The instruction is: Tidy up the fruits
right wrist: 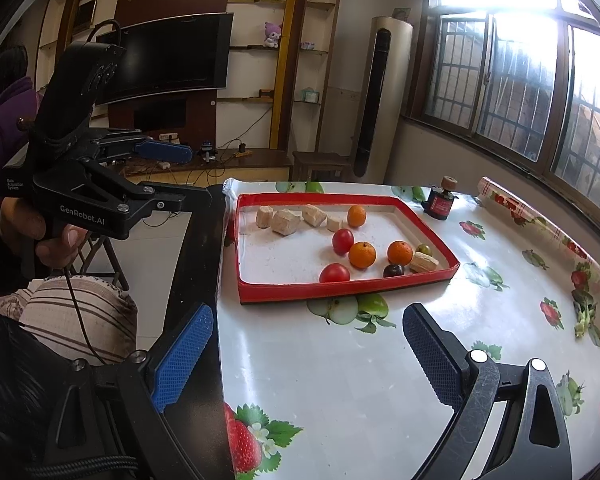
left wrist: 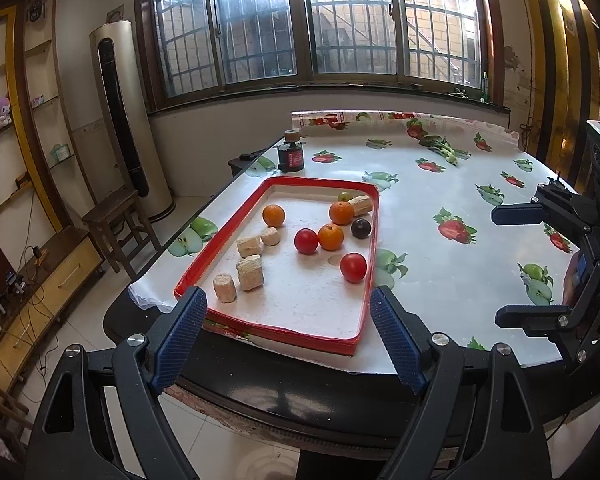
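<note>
Fruits lie loose in the red-rimmed tray (left wrist: 370, 248) on the desk (left wrist: 440, 248): three oranges (left wrist: 331, 237), two tomatoes (left wrist: 353, 267), a dark plum (left wrist: 360, 228). Left gripper (left wrist: 288, 332) and right gripper (right wrist: 308, 356) hover spread apart, empty.

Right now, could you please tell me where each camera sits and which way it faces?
Left wrist: on the left hand-held gripper, off the table's near edge, facing the red tray and window; its open fingers and the right hand-held gripper show.
Right wrist: on the right hand-held gripper, over the tablecloth, facing the tray and TV wall; a hand holds the left one.
Shared: tray, fruit.
</note>
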